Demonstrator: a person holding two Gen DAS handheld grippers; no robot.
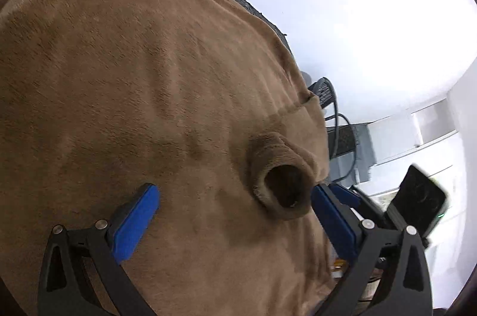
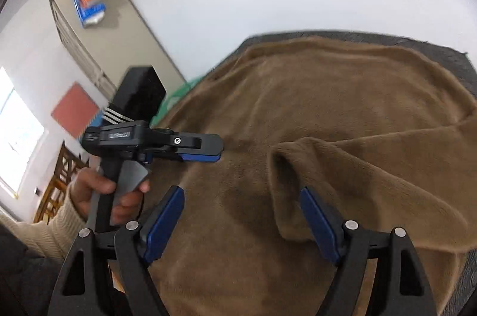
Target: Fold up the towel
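Left gripper: fingers spread wide, holding nothing, above brown towel; right gripper: likewise wide and empty, straddling a curled-up corner. Towel: spread over dark tabletop, one flap doubled back. Advice, as judged: pinch both layers deep at the corner, lift evenly, align edges.
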